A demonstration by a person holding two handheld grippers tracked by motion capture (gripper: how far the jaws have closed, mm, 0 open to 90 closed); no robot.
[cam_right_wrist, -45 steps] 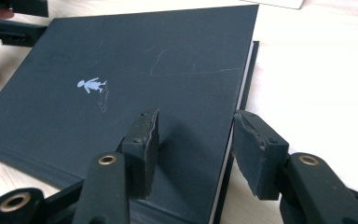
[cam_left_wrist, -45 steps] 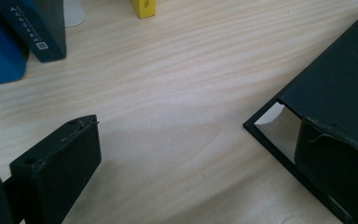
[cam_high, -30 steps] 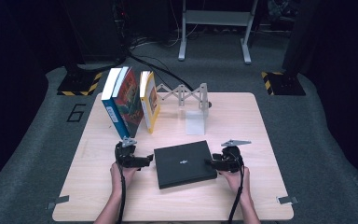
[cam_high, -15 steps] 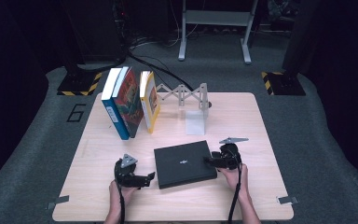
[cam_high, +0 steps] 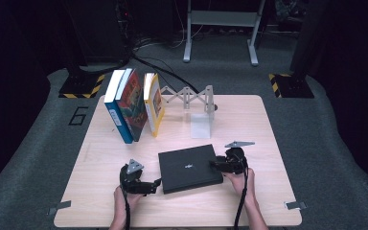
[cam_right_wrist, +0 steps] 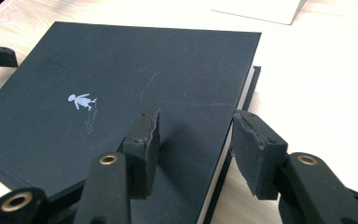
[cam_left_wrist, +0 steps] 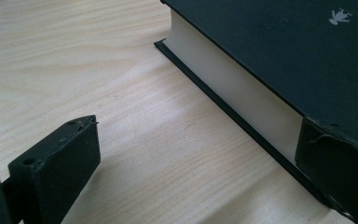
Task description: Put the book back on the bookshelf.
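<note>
High view — book (cam_high: 190,167) (edges gripper-flanked)

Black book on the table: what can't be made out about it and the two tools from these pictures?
- Black book: its spine and any title; high view too small, the cover shows just a tiny pale figure.
- Right tool: whether the pads press the book; top jaw hides contact.
- Left tool: right jaw cut off by the picture's edge, contact with the book unclear.
- Upright books: cover text blurred.

Right claw (cam_right_wrist: 193,149) straddles the black book's (cam_right_wrist: 135,79) edge.
</note>
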